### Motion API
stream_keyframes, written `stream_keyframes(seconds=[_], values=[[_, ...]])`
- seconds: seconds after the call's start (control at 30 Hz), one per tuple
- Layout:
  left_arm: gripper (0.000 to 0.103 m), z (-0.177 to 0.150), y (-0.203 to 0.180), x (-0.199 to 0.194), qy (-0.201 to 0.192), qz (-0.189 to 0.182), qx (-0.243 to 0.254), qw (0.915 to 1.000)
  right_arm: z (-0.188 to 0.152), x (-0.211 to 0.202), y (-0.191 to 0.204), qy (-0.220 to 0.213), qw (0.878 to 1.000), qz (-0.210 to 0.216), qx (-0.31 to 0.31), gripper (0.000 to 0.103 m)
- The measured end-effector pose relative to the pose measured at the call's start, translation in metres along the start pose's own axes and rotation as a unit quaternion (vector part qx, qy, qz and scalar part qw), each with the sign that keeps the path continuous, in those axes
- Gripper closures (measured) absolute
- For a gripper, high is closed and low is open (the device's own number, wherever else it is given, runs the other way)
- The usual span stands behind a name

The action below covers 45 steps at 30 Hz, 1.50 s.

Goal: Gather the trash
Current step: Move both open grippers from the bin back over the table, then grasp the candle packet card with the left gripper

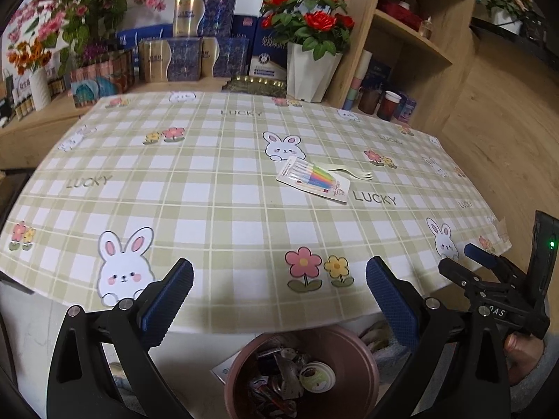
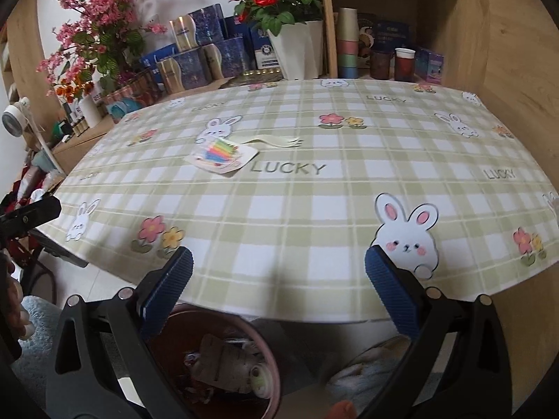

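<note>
A red rose plant (image 1: pixel 307 7) in a white faceted pot (image 1: pixel 311 73) stands at the far edge of the table (image 1: pixel 216 209), which wears a green checked cloth printed with rabbits and flowers. Left of it are stacked blue and gold boxes (image 1: pixel 195 56) and pink blossom sprays (image 1: pixel 70 3). On the wooden shelf (image 1: pixel 412 35) to the right stand stacked pastel cups (image 2: pixel 347 45).

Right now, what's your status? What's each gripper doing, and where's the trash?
Left gripper open, empty. Right gripper open, empty. Marker pack and plastic fork on tablecloth, untouched. Trash bin below table edge, partly filled. Path clear.
</note>
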<state>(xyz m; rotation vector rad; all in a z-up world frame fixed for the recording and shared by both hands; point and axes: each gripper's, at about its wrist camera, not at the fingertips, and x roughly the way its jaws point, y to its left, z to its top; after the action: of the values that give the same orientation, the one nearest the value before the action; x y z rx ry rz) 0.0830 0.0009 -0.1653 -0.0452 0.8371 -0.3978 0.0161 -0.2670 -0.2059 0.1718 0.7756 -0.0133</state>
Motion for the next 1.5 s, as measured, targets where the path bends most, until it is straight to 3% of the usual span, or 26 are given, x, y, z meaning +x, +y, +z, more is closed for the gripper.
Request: stream_keyframes(seconds=[0.2,0.4,0.6,0.77,0.9,1.1,1.5], values=[[0.006,0.032,-0.011,0.045,0.021,0.004,-0.023,0.9995,0.018,0.016,-0.019,0.004,1.000,-0.015,0.005,0.006],[0.006,0.077,-0.040,0.118,0.040,0.029,-0.047,0.9977,0.033,0.028,-0.037,0.002,1.000,-0.015,0.023,0.006],[0.029,0.096,-0.058,0.175,0.061,0.065,-0.067,0.9938,0.043,0.041,-0.055,0.002,0.999,-0.015,0.039,0.006],[0.030,0.101,-0.059,0.202,0.067,0.099,-0.087,0.9891,0.046,0.051,-0.070,0.008,0.999,-0.020,0.049,0.006],[0.030,0.103,-0.060,0.215,0.073,0.118,-0.089,0.9863,0.046,0.058,-0.075,0.012,0.998,-0.023,0.052,0.006],[0.030,0.100,-0.064,0.218,0.080,0.130,-0.038,0.9876,0.047,0.061,-0.074,0.014,0.998,-0.022,0.052,0.006],[0.031,0.079,-0.039,0.188,0.112,0.057,0.030,0.9916,0.047,0.059,-0.063,0.015,0.999,-0.012,0.040,0.006]])
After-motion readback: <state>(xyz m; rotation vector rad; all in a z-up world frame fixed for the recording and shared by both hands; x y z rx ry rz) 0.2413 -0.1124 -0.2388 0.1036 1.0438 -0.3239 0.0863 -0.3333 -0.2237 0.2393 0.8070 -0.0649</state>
